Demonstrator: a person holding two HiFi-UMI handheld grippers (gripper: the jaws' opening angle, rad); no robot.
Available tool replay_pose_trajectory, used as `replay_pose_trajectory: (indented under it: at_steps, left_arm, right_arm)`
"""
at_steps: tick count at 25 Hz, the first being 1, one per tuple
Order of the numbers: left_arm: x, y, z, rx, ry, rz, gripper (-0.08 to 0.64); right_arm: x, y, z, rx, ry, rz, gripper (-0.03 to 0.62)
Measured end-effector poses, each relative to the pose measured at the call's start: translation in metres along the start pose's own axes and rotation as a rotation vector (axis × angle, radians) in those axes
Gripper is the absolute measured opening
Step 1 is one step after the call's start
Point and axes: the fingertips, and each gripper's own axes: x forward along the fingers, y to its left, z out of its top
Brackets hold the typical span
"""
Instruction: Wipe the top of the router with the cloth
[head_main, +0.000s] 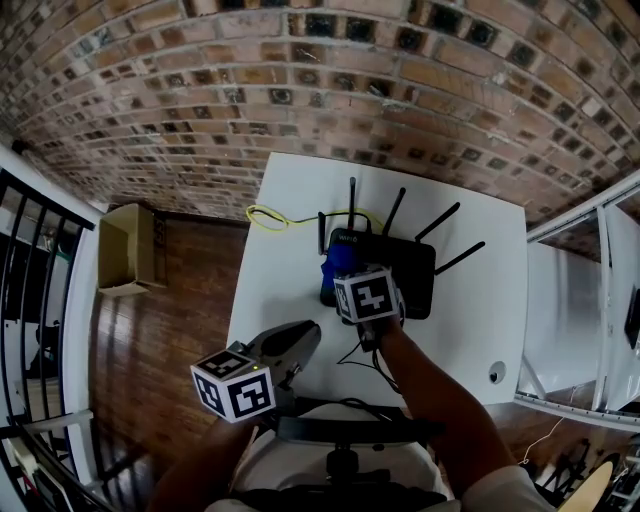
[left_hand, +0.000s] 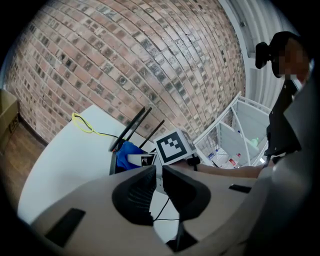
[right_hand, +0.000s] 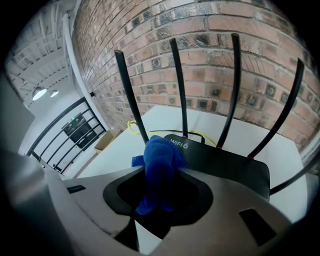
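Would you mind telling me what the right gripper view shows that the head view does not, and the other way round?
Only the right gripper view: the right gripper with its jaws clamped on the blue cloth, by the router. Only the head view: the left gripper, off to the side, and the person's forearm. Both: the router's antennas, the yellow cable, the white table and the brick wall.
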Motion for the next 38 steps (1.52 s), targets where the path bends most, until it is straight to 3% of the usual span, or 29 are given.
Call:
replay_pose_trajectory:
  at_steps: [26,33,38]
  left_arm:
    - [0.032,-0.036,-0.025,0.014,0.066,-0.045,0.058]
    - [0.032,-0.038,-0.027,0.014,0.073,-0.053,0.058]
    - [0.028,-0.035,-0.027,0.016,0.073,-0.049,0.058]
  right_arm:
    - [-0.075,-0.151,-0.076,0.244,-0.032,-0.178,0.146]
    - [-0.098,-0.185,-0.097,0.258,-0.012,-0.302,0.146]
    - [-0.118,-0.189,-0.093,0.280,-0.066,-0.348,0.146]
